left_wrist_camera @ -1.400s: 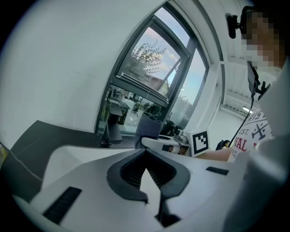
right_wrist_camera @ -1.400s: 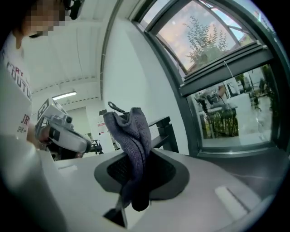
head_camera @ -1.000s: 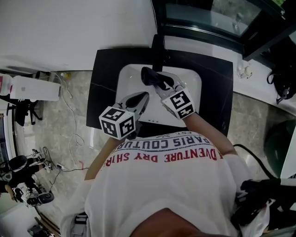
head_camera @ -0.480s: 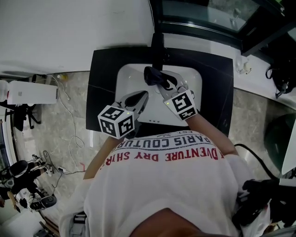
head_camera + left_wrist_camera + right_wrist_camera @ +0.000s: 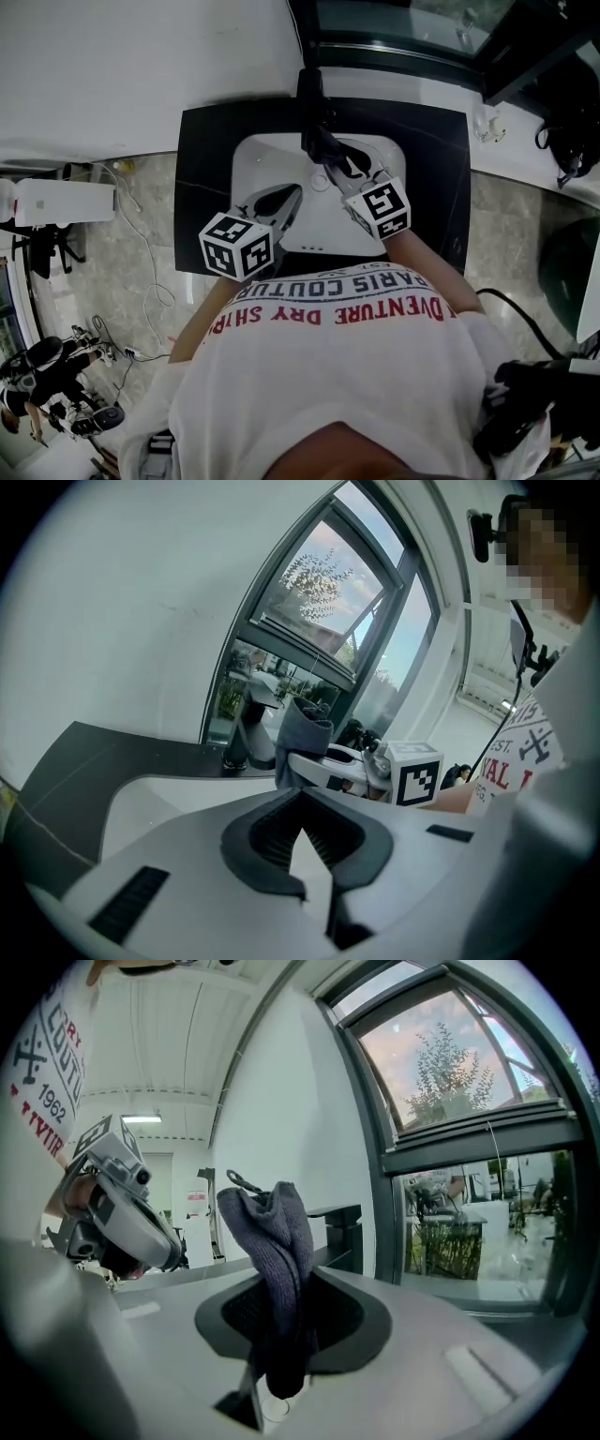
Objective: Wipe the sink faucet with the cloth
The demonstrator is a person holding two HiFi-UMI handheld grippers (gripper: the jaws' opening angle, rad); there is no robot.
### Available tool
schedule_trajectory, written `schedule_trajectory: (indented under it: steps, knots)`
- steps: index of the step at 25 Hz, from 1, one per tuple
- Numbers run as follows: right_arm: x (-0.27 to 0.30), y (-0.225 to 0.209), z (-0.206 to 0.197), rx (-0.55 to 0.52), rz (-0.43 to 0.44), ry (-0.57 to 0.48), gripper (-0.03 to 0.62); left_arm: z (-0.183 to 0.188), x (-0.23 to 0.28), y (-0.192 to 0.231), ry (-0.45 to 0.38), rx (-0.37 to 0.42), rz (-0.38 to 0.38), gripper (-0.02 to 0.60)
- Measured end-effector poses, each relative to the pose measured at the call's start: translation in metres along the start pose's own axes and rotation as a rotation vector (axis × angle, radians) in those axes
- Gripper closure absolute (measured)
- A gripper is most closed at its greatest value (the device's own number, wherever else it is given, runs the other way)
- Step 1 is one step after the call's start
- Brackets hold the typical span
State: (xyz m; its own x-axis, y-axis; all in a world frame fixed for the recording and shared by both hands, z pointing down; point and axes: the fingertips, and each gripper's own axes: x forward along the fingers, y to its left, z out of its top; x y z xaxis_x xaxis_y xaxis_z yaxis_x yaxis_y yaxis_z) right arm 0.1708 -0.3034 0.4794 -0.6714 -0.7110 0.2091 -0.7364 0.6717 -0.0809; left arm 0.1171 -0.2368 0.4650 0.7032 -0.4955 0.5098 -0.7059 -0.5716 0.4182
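Cloth (image 5: pixel 277 1260) in right hand-held gripper (image 5: pixel 281 1321), beside faucet (image 5: pixel 307 92).

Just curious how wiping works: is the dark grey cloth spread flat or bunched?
Bunched: the dark grey knitted cloth stands crumpled, pinched in the right gripper.

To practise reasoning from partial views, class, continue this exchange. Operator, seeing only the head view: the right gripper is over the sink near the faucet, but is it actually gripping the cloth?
Observer: Yes. In the right gripper view the right gripper is clamped on the grey cloth, which bunches up above the jaws.
Operator: And the left one?
Observer: The left gripper has its jaws together, with nothing between them.
Operator: Is the cloth on the faucet?
Observer: The left gripper view shows it right beside the dark faucet; contact cannot be told.
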Motion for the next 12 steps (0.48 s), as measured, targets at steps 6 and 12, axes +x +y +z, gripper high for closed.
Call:
schedule_trajectory:
  steps: [6,12]
  knots:
    - [0.010,-0.025,0.005,0.080,-0.037,-0.026,0.512,0.002,0.000,0.007,0.016,-0.002,-0.003,0.580]
    - [0.030,-0.052,0.025,0.110,-0.051,-0.054,0.511,0.004,0.001,0.018,0.025,-0.011,-0.002,0.580]
